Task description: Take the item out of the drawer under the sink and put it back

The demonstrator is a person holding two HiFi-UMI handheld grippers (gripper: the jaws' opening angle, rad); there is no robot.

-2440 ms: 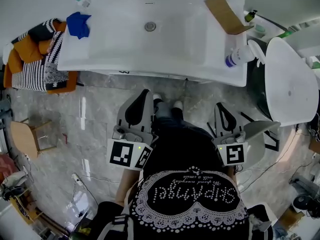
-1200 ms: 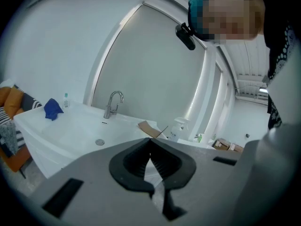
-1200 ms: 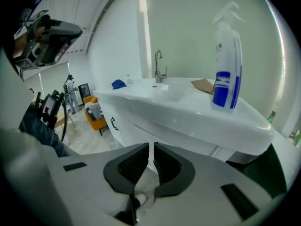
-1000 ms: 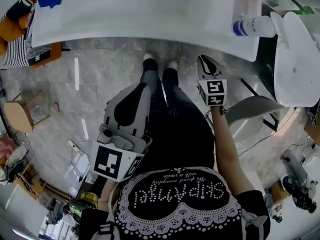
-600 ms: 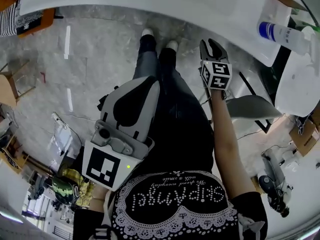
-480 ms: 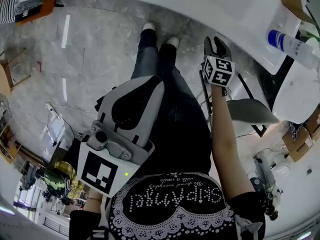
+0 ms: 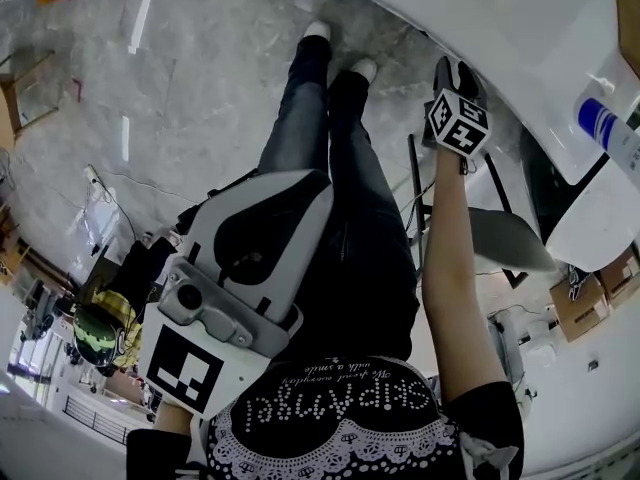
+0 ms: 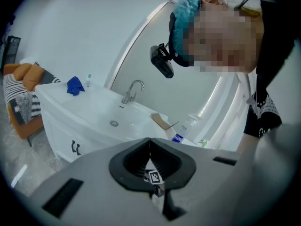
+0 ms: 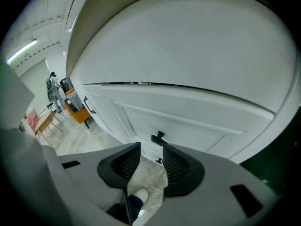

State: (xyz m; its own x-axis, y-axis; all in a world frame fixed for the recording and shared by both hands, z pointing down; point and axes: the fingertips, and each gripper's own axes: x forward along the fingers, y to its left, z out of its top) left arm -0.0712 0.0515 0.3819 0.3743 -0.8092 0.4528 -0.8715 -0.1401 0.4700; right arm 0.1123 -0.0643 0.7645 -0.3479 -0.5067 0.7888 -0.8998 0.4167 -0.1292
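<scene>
The white drawer front (image 9: 188,121) under the sink carries a small black handle (image 9: 158,137); a second black handle (image 9: 160,161) shows lower down. My right gripper (image 9: 150,147) points at the upper handle from just short of it. Its jaws are opening, with nothing between them. In the head view the right gripper (image 7: 452,65) reaches out under the sink's rim (image 7: 520,78). My left gripper (image 7: 305,176) hangs back by the person's left hip, its jaws shut with nothing in them. What lies inside the drawer is hidden.
The sink top (image 8: 94,108) holds a faucet (image 8: 131,89), a blue cloth (image 8: 74,85), a cardboard piece (image 8: 162,121) and a blue-labelled bottle (image 7: 605,128). An orange chair (image 8: 21,102) stands left of the cabinet. The person's legs (image 7: 330,138) stand on the marble floor before the cabinet.
The right gripper has moved forward, in under the sink's rim, and its jaws have parted. The head view has tilted down, away from the basin. The left gripper stays back, shut.
</scene>
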